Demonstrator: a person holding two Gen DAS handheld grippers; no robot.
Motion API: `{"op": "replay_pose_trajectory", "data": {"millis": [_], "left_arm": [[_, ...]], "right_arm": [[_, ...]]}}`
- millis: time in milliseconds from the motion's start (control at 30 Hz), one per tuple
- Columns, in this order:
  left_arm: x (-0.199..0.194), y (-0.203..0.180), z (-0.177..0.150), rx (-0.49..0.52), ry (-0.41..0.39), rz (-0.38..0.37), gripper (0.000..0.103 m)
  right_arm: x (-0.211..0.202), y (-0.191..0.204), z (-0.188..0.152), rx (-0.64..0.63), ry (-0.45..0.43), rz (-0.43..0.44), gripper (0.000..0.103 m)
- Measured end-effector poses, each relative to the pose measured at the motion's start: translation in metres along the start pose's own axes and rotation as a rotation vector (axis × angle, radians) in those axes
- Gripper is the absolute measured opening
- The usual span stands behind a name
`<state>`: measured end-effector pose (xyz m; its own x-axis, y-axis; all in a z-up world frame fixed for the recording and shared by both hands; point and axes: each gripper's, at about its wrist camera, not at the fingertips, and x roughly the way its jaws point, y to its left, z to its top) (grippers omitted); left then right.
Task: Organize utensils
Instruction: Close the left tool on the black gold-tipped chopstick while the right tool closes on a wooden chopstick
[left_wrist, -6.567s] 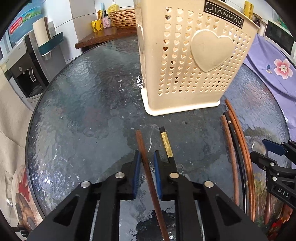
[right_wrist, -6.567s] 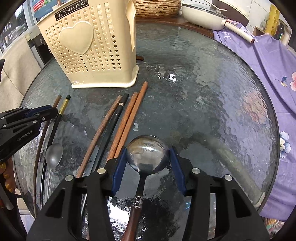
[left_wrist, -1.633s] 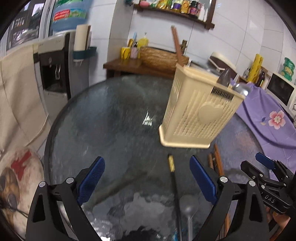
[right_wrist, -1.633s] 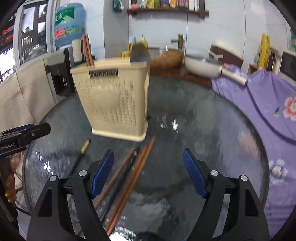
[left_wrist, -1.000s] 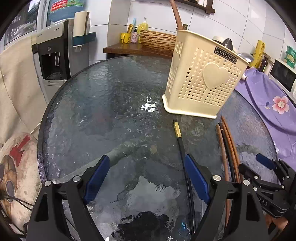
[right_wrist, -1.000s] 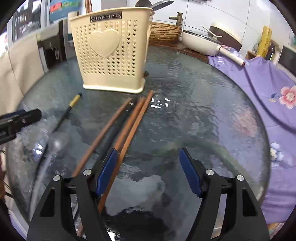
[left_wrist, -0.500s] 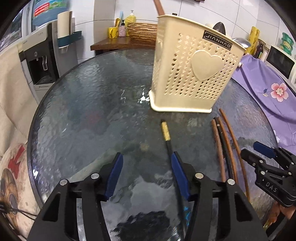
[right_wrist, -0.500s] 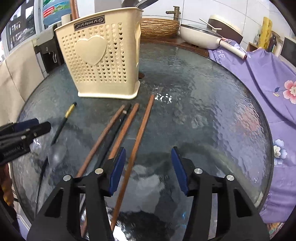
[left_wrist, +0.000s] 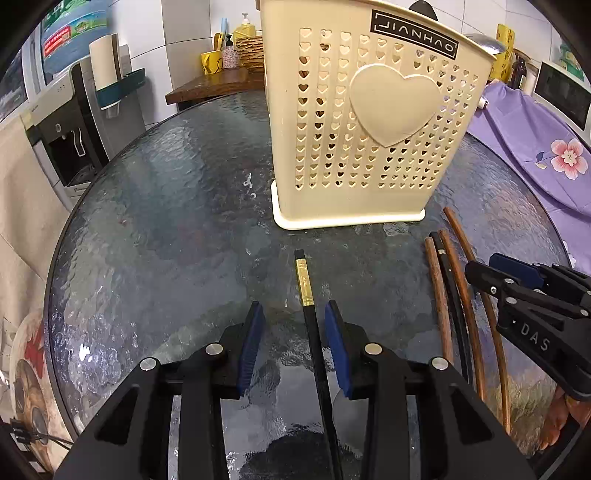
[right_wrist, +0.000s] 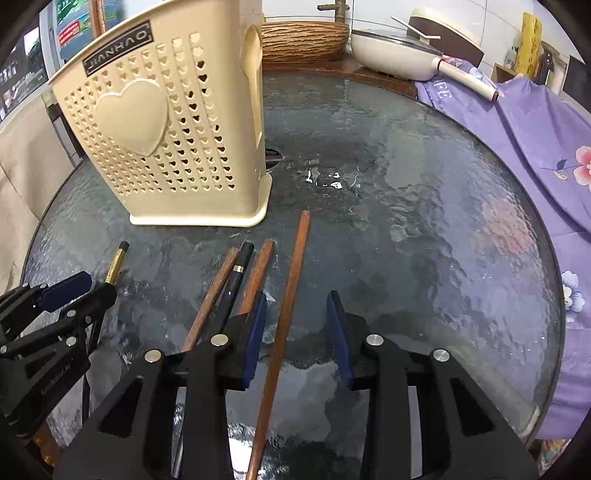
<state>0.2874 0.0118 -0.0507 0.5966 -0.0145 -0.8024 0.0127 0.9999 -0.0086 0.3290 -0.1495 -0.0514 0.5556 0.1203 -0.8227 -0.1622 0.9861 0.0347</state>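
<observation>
A cream heart-pattern basket (left_wrist: 369, 129) stands on the round glass table (left_wrist: 166, 221). My left gripper (left_wrist: 293, 306) hangs low over a black chopstick with a gold band (left_wrist: 304, 284). Its jaws are closing with the stick between them, near the right pad and untouched. In the right wrist view, my right gripper (right_wrist: 297, 295) straddles a brown chopstick (right_wrist: 295, 254), jaws closing, pads apart from it. To its left lie two brown chopsticks (right_wrist: 216, 288) and a black one (right_wrist: 238, 271). A spoon bowl (left_wrist: 345, 404) shows dimly under the left gripper.
A brown stick (right_wrist: 98, 14) and a spoon (left_wrist: 484, 40) poke out of the basket. Beyond the table are a white pan (right_wrist: 391, 48), a wicker bowl (right_wrist: 303, 37), a purple flowered cloth (right_wrist: 535, 129) and a water dispenser (left_wrist: 74, 122).
Both grippers have come forward and closer to the table while their jaws narrowed. The left has lined up over the black chopstick, the right over the rightmost brown one.
</observation>
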Motion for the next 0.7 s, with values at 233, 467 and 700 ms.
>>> {"op": "replay_pose_trajectory", "data": {"millis": [233, 467, 700], "left_arm": [[0.002, -0.002, 0.001, 0.007, -0.004, 0.026, 0.032], [0.003, -0.005, 0.002, 0.007, -0.006, 0.036, 0.028], [-0.001, -0.008, -0.003, 0.020, -0.008, 0.032, 0.021]], "right_arm": [[0.008, 0.002, 0.008, -0.008, -0.007, -0.010, 0.032], [0.015, 0.002, 0.017, -0.009, -0.015, -0.012, 0.031], [0.019, 0.005, 0.023, -0.015, -0.014, -0.016, 0.026]]}}
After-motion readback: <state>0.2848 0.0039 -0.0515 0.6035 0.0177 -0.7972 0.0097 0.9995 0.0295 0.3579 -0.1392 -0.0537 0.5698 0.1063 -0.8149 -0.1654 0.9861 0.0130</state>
